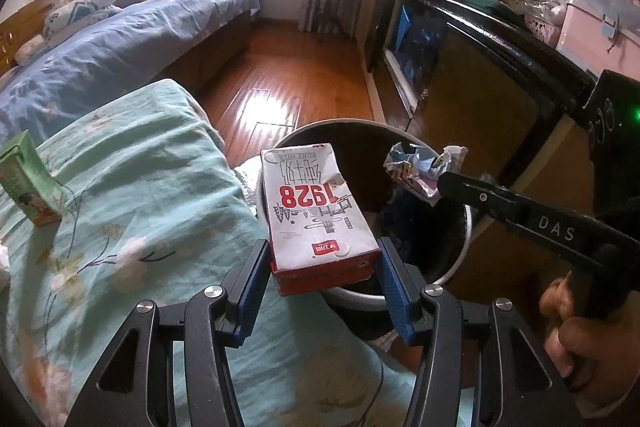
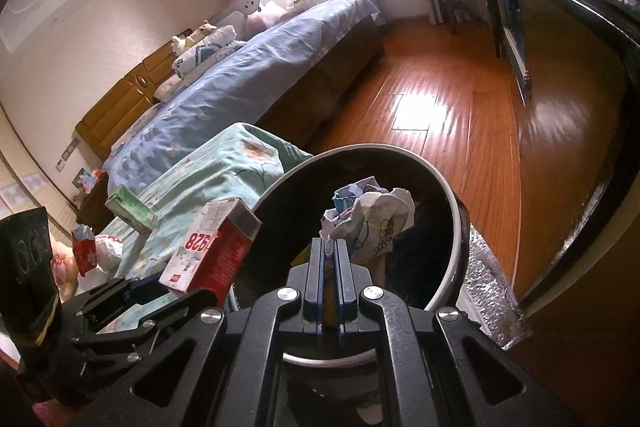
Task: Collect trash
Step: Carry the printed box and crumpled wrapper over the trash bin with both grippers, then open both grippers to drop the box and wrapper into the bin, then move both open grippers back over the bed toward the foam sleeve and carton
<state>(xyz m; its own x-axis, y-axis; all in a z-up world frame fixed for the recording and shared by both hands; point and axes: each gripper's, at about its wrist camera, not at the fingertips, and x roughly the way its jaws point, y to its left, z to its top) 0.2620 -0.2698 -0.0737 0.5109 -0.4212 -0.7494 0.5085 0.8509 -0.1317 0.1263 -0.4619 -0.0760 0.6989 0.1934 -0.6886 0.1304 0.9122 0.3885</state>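
Note:
My left gripper is shut on a white and red milk carton marked 1928, held over the near rim of a round bin with a dark inside. The same carton shows at the left of the right wrist view, at the bin edge. My right gripper is shut on a crumpled printed wrapper above the bin's opening; from the left wrist view that wrapper hangs from the right gripper's tip. A green carton stands on the teal floral cover.
A bed with blue bedding lies beyond. A dark cabinet with clutter runs along the right. Wooden floor stretches past the bin. More scraps, a red packet and white wrappers, lie on the teal cover. A person's hand grips the right tool.

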